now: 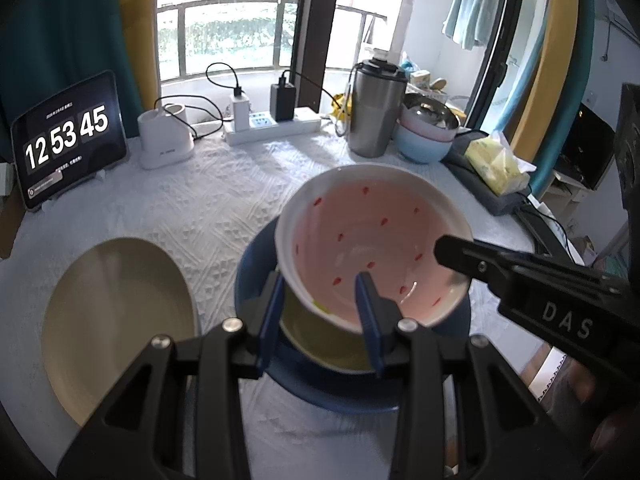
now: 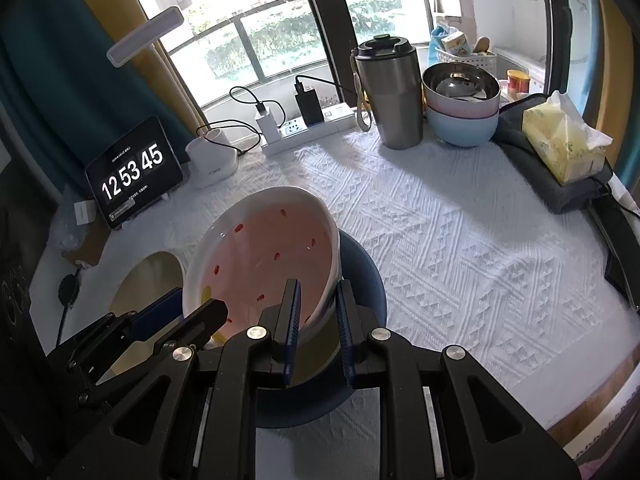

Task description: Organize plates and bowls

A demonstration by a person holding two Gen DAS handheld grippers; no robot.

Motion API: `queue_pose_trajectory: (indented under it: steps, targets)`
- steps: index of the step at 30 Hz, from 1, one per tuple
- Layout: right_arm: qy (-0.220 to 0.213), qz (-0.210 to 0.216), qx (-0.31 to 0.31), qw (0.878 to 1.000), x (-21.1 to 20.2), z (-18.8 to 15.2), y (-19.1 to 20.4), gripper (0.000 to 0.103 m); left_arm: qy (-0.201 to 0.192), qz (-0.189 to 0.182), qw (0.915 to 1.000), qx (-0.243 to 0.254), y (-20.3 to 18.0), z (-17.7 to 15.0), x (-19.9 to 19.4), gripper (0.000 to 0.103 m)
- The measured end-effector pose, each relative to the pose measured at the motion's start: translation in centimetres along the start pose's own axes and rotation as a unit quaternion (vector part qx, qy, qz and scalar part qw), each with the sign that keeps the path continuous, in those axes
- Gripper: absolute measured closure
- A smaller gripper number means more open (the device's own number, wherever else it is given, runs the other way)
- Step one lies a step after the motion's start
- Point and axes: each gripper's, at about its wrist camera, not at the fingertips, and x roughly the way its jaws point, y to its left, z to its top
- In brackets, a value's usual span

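Observation:
A white bowl with a pink inside and red marks [image 1: 372, 240] is held tilted above a blue plate [image 1: 256, 260]; a yellow-green dish [image 1: 320, 340] lies in that plate. My left gripper [image 1: 320, 288] is shut on the bowl's near rim, one finger inside and one outside. My right gripper [image 2: 318, 292] is shut on the bowl's [image 2: 264, 256] right rim, over the blue plate [image 2: 368, 276]. In the left wrist view the right gripper's finger reaches in from the right. A cream plate [image 1: 116, 320] lies flat to the left, and it also shows in the right wrist view [image 2: 148, 280].
A steel tumbler [image 2: 390, 92] and stacked blue, pink and steel bowls [image 2: 462, 100] stand at the back. A tissue pack [image 2: 564, 144] lies on a grey pouch at the right. A clock tablet [image 2: 132, 172], white holder [image 2: 212, 160] and power strip [image 2: 308, 128] line the back left.

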Motion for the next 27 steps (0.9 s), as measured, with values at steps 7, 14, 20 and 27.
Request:
queue_pose_trajectory:
  steps: [7,14,20,27]
  targets:
    - [0.009,0.0,0.005,1.0,0.1,-0.8,-0.2,0.084,0.011,0.001,0.9999,0.01,-0.1,-1.1,0.1,0.066]
    - [0.033,0.001,0.014,0.999,1.2,-1.7,-0.5,0.083,0.026,0.003,0.9995,0.017,0.2,-1.9,0.9,0.066]
    - [0.041,0.007,0.013,0.999,1.7,-1.7,-0.4,0.082,0.009,-0.003,0.9987,0.05,-0.6,-1.8,0.2,0.064]
    - [0.039,0.013,0.027,0.999,1.7,-1.5,-1.6,0.081,0.014,0.003,0.9989,0.044,-0.1,-1.5,0.6,0.064]
